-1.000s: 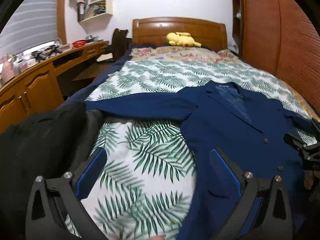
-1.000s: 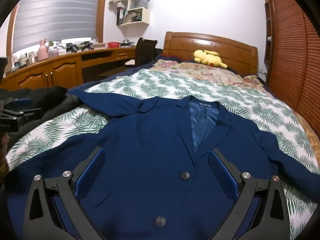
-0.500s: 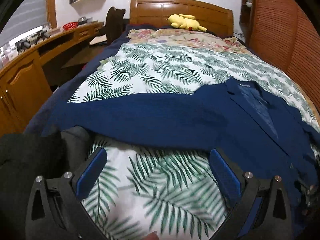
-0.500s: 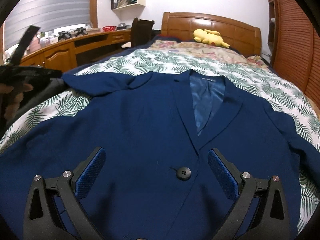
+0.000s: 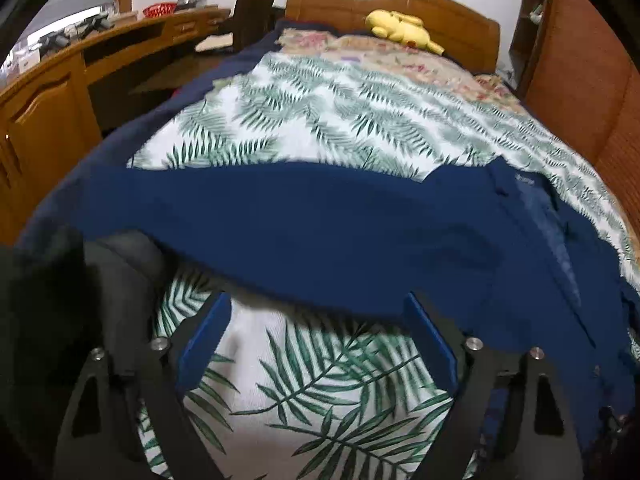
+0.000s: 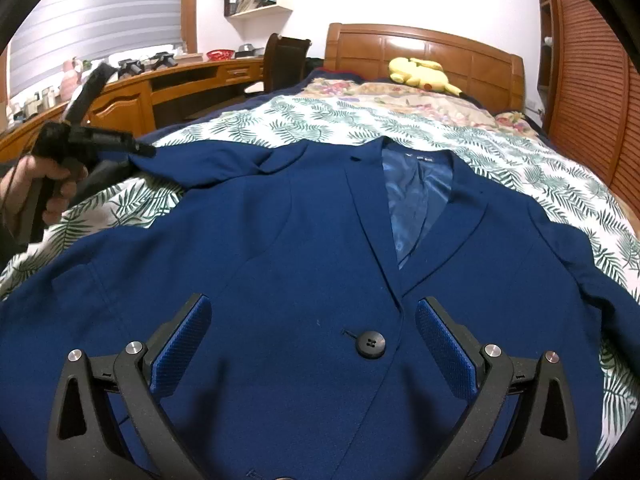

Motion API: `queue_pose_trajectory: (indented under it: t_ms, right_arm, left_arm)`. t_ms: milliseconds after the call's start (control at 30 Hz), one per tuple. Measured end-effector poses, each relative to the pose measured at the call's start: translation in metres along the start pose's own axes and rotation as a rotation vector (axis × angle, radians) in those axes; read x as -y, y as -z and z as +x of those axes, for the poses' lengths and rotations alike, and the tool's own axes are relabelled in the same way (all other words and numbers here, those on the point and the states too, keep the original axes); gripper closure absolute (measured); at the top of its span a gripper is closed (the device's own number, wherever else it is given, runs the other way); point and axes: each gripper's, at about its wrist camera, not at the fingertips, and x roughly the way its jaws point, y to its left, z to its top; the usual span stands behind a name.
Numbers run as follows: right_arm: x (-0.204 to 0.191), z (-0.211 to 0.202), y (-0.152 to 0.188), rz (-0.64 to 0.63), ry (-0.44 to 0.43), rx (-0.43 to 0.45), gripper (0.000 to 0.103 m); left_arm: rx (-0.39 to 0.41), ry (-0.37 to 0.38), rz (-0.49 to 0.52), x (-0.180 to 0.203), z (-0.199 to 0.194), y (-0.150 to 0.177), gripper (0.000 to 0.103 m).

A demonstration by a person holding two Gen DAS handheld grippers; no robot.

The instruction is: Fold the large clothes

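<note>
I see a blue suit jacket (image 6: pixel 304 264) lying flat, front side up, on the leaf-print bedspread (image 5: pixel 320 120). My right tool (image 6: pixel 312 340) hangs just over its middle, wide open and empty, with the black button (image 6: pixel 371 344) between its tips. My left tool (image 5: pixel 316 336) is closing, nothing in it yet, with the jacket's sleeve (image 5: pixel 248 220) stretched out just ahead.

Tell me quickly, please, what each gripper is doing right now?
Left gripper: jaws closing, nothing held; jacket sleeve just ahead.
Right gripper: open, empty, over the jacket.
</note>
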Motion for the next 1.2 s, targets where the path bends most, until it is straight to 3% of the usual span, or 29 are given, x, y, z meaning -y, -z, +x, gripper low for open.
queue_pose_trajectory:
  t_ms: [267, 633, 800, 900, 1033, 1200]
  right_arm:
    - [-0.001, -0.001, 0.0, -0.012, 0.005, 0.003, 0.0]
    - [-0.004, 0.002, 0.0, -0.023, 0.009, -0.01, 0.0]
    - [-0.004, 0.0, 0.0, -0.029, 0.011, -0.005, 0.0]
    - [-0.005, 0.0, 0.0, -0.029, 0.011, -0.004, 0.0]
    - [-0.007, 0.0, 0.0, -0.034, 0.011, -0.003, 0.0]
    - [-0.006, 0.0, 0.0, -0.033, 0.008, -0.001, 0.0]
  left_arm:
    - [-0.068, 0.03, -0.089, -0.01, 0.022, -0.008, 0.045]
    - [-0.096, 0.018, -0.12, -0.016, 0.033, -0.008, 0.05]
    - [-0.096, 0.0, -0.107, -0.014, 0.036, -0.012, 0.098]
    - [-0.098, -0.018, -0.082, -0.01, 0.037, -0.016, 0.103]
    - [-0.018, -0.075, 0.024, 0.013, 0.017, -0.025, 0.103]
    - [0.029, -0.069, 0.124, 0.046, -0.01, -0.036, 0.103]
